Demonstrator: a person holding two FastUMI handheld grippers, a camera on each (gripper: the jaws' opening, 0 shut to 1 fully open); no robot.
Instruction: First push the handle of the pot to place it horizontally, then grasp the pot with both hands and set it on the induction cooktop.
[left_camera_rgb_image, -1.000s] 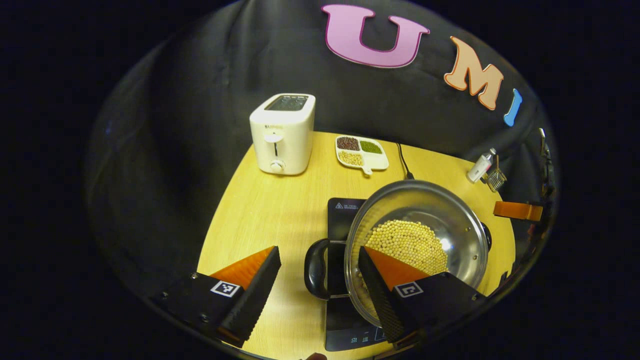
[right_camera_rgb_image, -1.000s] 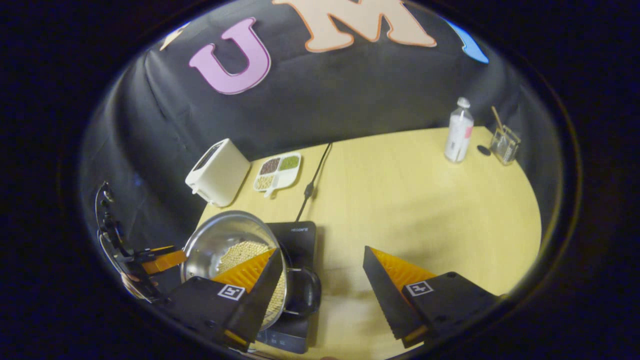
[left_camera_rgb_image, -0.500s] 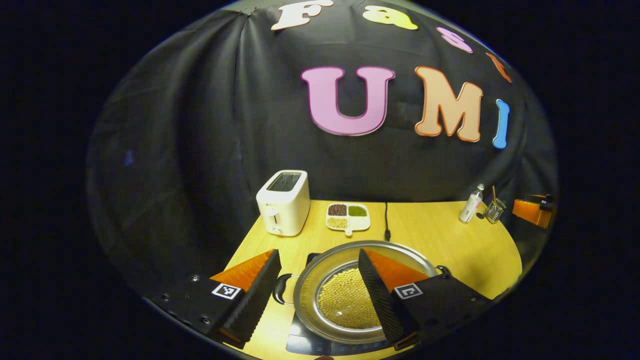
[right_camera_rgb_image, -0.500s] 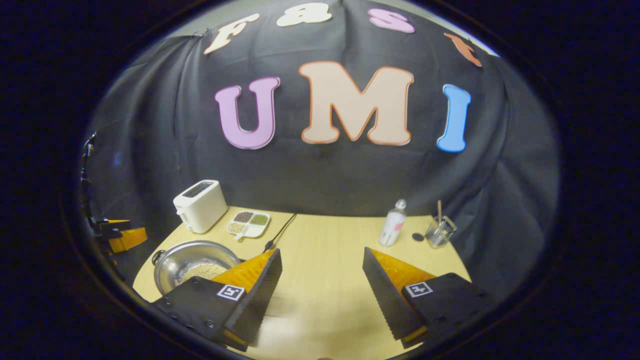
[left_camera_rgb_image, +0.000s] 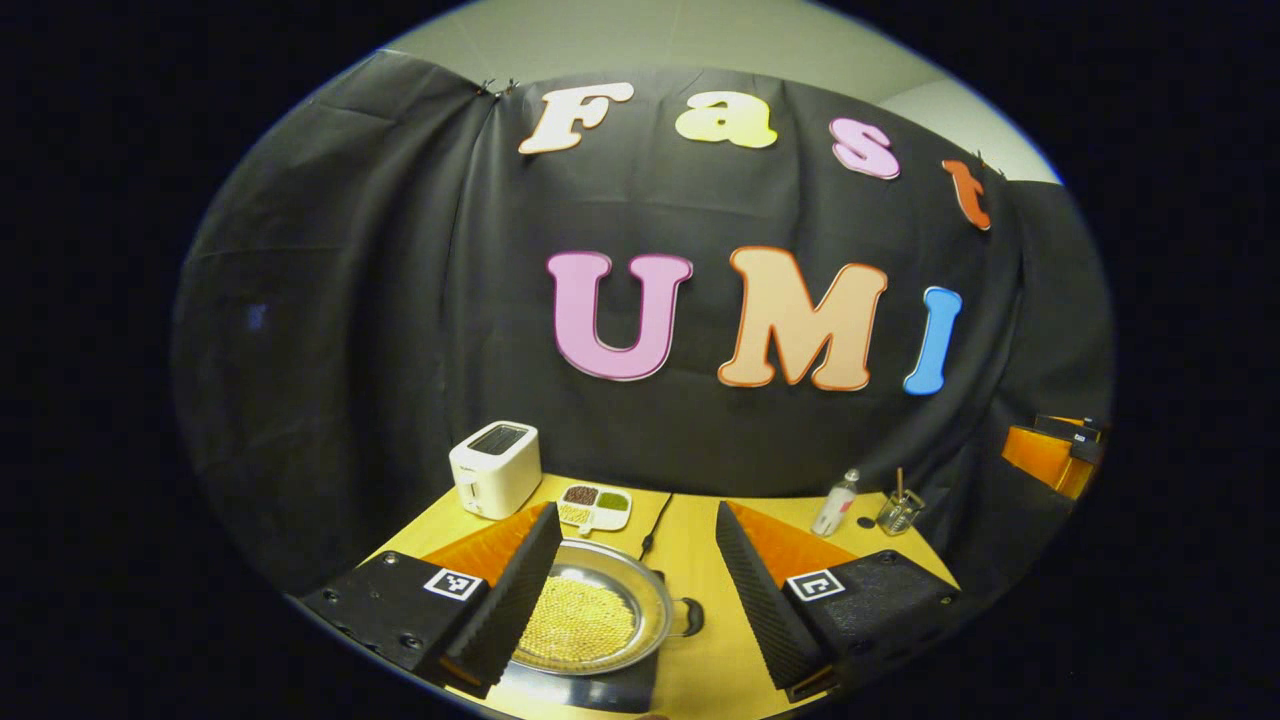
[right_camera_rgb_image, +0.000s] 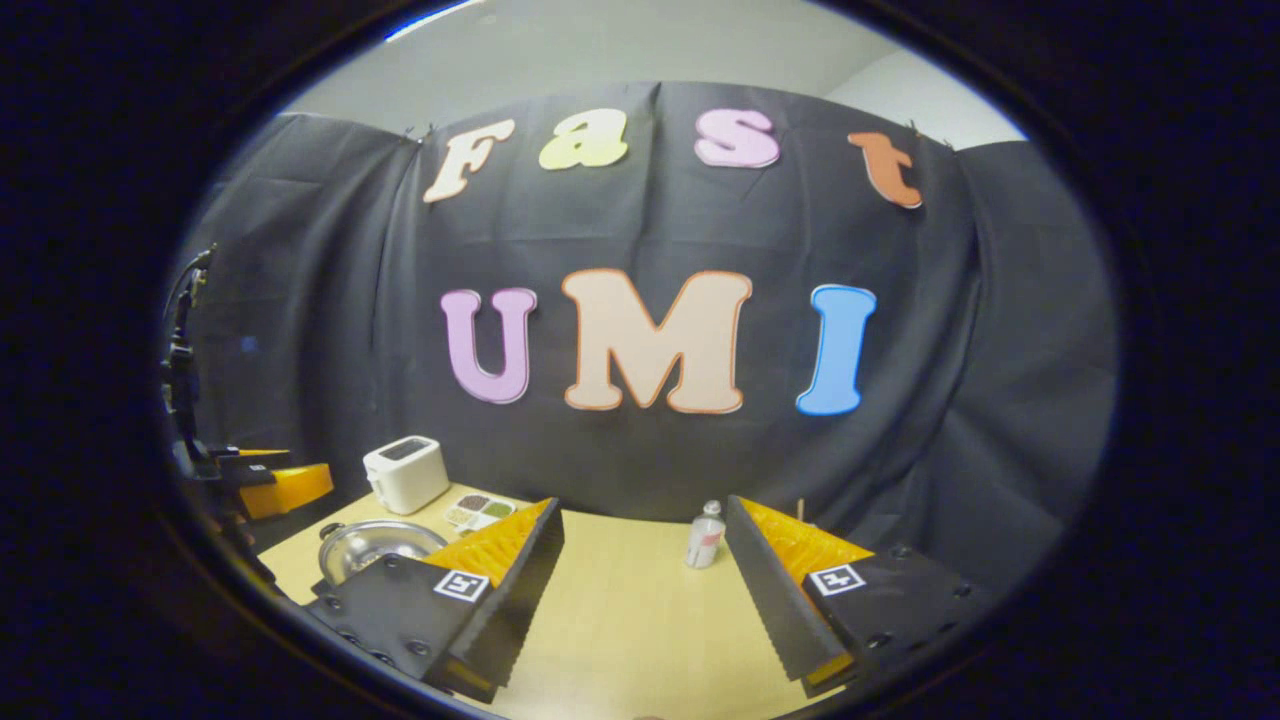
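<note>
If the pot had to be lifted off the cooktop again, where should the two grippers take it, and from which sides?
Probably by its side handles. The pot sits on the induction cooktop with one black loop handle jutting sideways and level; the opposite one is hidden behind a finger. Bring one open gripper in from each side and close across a loop.

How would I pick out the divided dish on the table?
Find the white toaster at the back of the table. The dish lies just right of it, beyond the pot. It is small, white and flat, with brown, green and pale grains in separate compartments.
</note>
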